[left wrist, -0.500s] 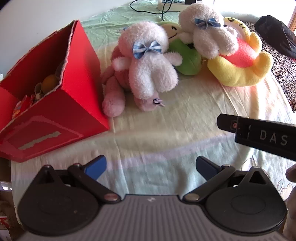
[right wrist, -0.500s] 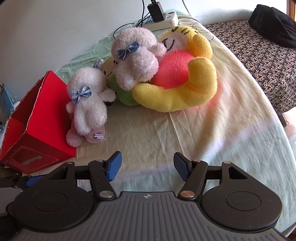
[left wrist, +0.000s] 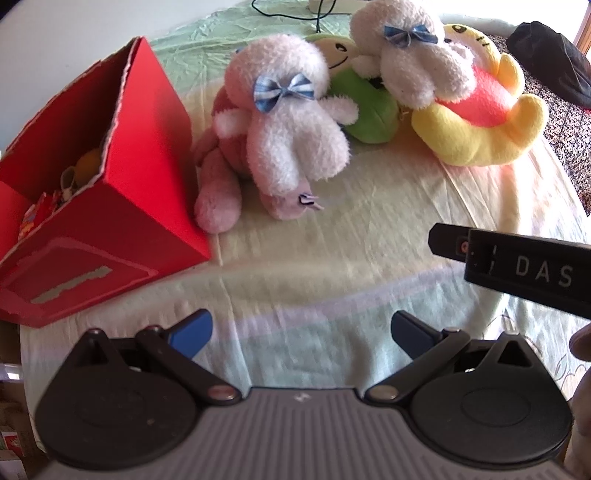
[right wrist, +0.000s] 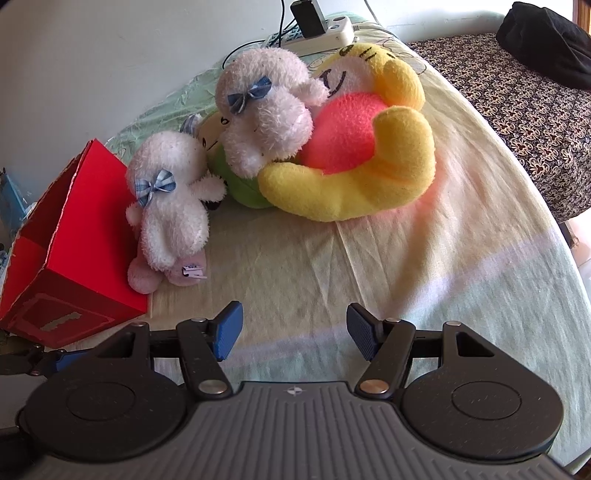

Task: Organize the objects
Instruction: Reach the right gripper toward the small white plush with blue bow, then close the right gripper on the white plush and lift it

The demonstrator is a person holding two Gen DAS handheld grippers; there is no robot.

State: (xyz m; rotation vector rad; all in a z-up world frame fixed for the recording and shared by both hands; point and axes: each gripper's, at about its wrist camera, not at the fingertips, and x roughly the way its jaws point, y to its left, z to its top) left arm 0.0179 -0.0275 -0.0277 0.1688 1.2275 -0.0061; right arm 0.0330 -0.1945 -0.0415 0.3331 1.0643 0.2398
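Note:
A heap of plush toys lies on a pale cloth. A white plush with a blue bow [left wrist: 291, 144] [right wrist: 171, 199] leans on a pink plush [left wrist: 218, 192]. Behind them are a green plush [left wrist: 365, 107] [right wrist: 240, 184], a second white plush with a bow [left wrist: 413, 62] [right wrist: 262, 118] and a yellow-and-red plush [left wrist: 484, 122] [right wrist: 362, 162]. A red cardboard box [left wrist: 122, 206] [right wrist: 74, 240] stands open at the left with small items inside. My left gripper [left wrist: 301, 332] is open, short of the toys. My right gripper [right wrist: 293, 330] is open too, empty.
A white power strip [right wrist: 317, 31] with a black plug and cable lies at the far edge near the wall. A black bag [right wrist: 546, 40] rests on a patterned cloth [right wrist: 517, 103] to the right. The right gripper's body [left wrist: 517, 266] crosses the left wrist view at right.
Both grippers have moved slightly forward toward the plush toys; the toys and box have not shifted.

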